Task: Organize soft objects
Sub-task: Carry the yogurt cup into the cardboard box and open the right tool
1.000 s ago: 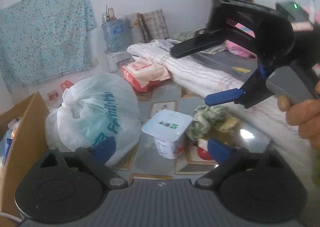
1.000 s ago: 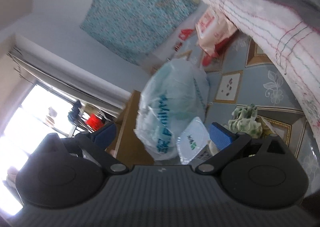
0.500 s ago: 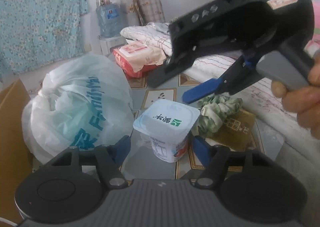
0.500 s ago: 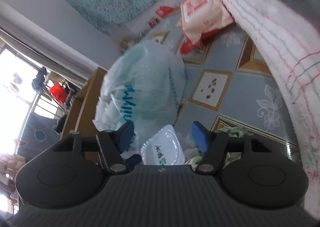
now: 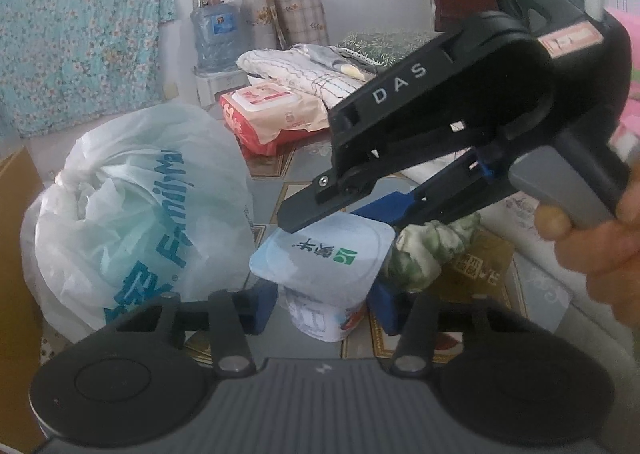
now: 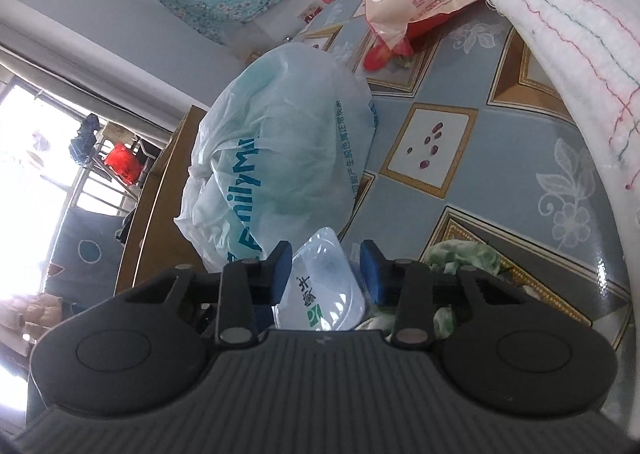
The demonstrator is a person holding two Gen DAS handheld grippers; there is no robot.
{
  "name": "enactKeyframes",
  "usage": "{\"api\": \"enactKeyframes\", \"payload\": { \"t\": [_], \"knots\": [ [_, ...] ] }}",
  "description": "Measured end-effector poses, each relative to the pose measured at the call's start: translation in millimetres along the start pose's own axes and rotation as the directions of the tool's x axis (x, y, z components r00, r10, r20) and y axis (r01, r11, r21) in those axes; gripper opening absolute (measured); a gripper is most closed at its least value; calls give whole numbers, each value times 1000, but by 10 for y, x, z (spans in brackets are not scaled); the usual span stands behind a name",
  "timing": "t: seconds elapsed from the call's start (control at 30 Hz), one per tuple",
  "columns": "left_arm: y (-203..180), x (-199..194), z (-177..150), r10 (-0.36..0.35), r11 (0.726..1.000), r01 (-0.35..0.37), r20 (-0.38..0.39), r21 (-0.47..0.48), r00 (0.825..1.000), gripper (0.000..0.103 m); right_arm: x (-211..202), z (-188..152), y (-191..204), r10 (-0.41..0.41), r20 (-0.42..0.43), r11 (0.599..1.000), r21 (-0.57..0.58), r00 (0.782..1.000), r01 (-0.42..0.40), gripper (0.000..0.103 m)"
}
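On the patterned floor beside the plastic bag (image 5: 132, 210), the yogurt cup (image 5: 326, 266) is standing | both grippers' jaws have just been closing narrow around it: left gripper (image 5: 320, 304) on its body, right gripper (image 6: 325, 272) at its lid, contact unclear | you are squeezing a thin cup: keep pressure light and level.

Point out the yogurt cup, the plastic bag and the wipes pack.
yogurt cup (image 5: 324, 254): left wrist view, middle of foil lid.
plastic bag (image 5: 136, 206): left wrist view, printed front.
wipes pack (image 5: 266, 110): left wrist view, top face.
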State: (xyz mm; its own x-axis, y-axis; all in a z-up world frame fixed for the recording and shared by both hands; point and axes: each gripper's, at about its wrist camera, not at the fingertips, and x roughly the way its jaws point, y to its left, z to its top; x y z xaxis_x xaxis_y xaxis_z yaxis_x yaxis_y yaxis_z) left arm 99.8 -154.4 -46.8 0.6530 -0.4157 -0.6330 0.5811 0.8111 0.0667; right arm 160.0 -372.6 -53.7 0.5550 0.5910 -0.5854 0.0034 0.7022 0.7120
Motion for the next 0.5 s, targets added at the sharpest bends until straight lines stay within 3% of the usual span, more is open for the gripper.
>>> {"api": "enactKeyframes", "payload": {
  "t": [0.27,0.5],
  "knots": [
    [84,-69,11,-4,999,4,-1,-49,1000,49,-35,-8,46,24,9,1000,-16,1000,-24,33],
    [116,-313,66,27,999,-25,53,-37,998,49,-164,-11,256,79,38,996,-52,996,-77,33]
  ]
}}
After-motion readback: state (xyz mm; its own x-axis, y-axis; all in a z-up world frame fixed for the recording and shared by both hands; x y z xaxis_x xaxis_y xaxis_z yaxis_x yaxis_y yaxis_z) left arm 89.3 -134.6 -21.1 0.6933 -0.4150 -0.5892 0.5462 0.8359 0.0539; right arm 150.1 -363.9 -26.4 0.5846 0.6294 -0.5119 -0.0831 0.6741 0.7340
